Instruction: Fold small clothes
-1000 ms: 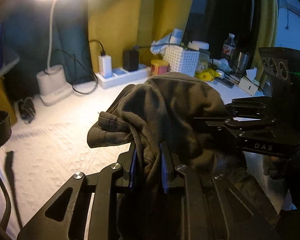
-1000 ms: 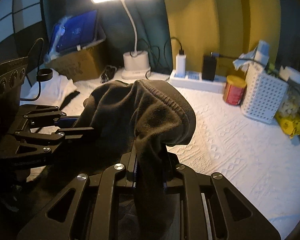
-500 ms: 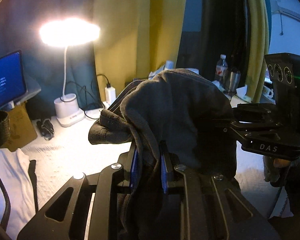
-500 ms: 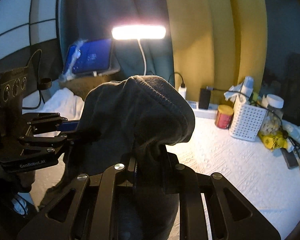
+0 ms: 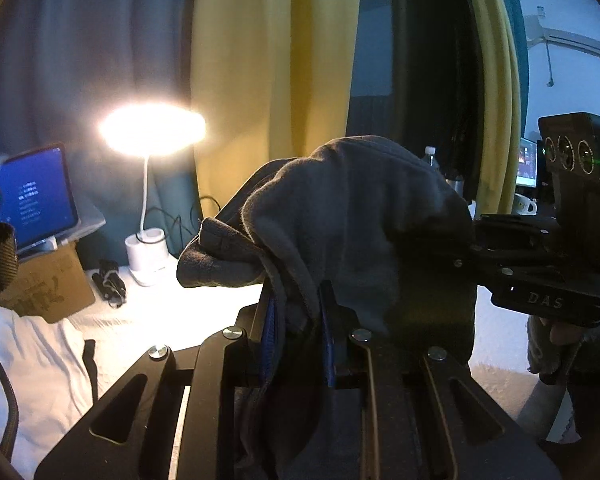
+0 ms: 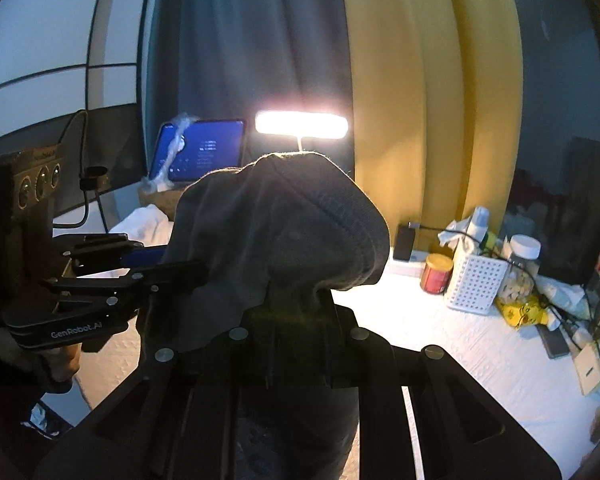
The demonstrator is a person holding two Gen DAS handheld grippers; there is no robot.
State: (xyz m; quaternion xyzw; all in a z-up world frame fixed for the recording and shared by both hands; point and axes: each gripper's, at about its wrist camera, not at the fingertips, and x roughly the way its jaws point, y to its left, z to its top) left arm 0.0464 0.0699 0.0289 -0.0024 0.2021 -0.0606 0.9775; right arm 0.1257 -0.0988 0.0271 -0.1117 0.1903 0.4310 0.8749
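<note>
The left gripper (image 5: 298,336) and the right gripper (image 6: 296,308) both pinch the dark grey garment (image 5: 352,232), held up above the white table (image 6: 460,344). Further right, the white perforated basket (image 6: 474,284) holds a tissue and a bottle; a clear jar (image 6: 520,268) beside it holds pale pieces.

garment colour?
Dark grey, plain; the garment shows best in the left wrist view.
</note>
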